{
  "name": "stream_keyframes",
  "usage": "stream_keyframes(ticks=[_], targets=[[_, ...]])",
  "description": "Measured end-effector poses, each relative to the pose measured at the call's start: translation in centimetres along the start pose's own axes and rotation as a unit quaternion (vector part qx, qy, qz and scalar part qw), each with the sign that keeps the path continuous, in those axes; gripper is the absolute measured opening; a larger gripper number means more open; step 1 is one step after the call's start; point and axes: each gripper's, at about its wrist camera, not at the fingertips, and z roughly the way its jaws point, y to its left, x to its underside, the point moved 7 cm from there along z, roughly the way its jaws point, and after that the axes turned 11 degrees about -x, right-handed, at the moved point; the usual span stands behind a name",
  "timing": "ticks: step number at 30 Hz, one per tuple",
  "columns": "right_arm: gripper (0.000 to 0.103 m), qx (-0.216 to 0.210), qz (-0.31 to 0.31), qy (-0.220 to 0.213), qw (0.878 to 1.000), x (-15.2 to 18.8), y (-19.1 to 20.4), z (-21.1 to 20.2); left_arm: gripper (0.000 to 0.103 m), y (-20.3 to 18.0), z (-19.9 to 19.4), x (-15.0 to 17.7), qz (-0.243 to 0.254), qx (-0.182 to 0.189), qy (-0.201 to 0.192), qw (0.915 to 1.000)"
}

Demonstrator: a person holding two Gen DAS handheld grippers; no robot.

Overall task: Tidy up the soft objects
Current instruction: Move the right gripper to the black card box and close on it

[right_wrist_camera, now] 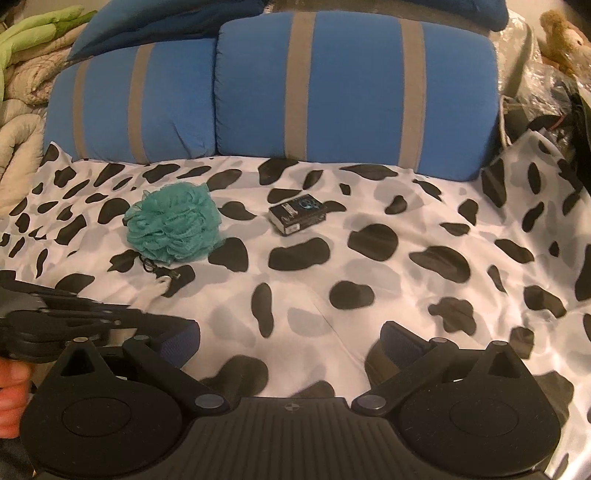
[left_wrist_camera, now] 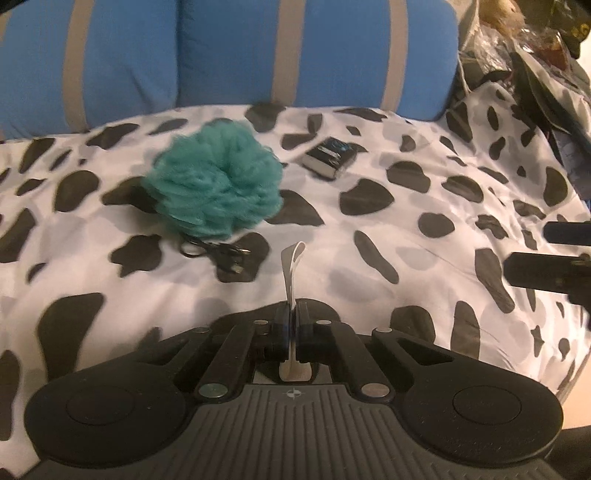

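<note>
While my left gripper (left_wrist_camera: 293,321) points down at the bed, its fingers (left_wrist_camera: 282,325) are pressed together on a thin white strip (left_wrist_camera: 291,269), which stands up out of the pinch and curls over at its tip. I cannot tell what the strip belongs to.

At the far left of the right wrist view, a beige quilt (right_wrist_camera: 16,122) and some green fabric (right_wrist_camera: 40,27) are bunched beside the bed. The cow-print sheet (left_wrist_camera: 369,258), white with black and grey blotches, covers the bed in both views. On its left half lies the teal mesh bath pouf (left_wrist_camera: 214,181), resting on the sheet, well ahead of my left gripper and touched by neither gripper. Just in front of the pouf lies a small black cord with metal ends (left_wrist_camera: 218,253). To the right of the pouf, apart from it, a small black box (left_wrist_camera: 328,157) lies flat on the sheet.

Behind these, two blue pillows with grey stripes (right_wrist_camera: 332,92) stand along the head of the bed. My right gripper (right_wrist_camera: 291,343) hangs low over bare sheet, its fingers (right_wrist_camera: 400,341) spread wide with nothing between them. At the far right, dark bags and clutter (left_wrist_camera: 535,66) are piled at the bed's edge, with a tan plush toy (right_wrist_camera: 561,37) above them.
</note>
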Motion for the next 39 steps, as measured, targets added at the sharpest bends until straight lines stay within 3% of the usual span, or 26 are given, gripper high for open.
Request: stream_keyframes(ticks=[10,23,39], targets=[[0.103,-0.001,-0.024,-0.021,1.0,-1.9,0.5,2.9,0.003,2.0,-3.7,-0.7,-0.021,-0.021,-0.008,0.9995],[0.103,0.019,-0.05,-0.036,0.998,-3.9,-0.1,8.8,0.003,0.7,-4.9,0.6,0.035,0.011,0.015,0.9992],[0.098,0.064,-0.049,-0.027,0.996,-6.3,-5.0,17.1,0.003,1.6,-6.2,-0.8,0.043,0.019,0.009,0.9988]])
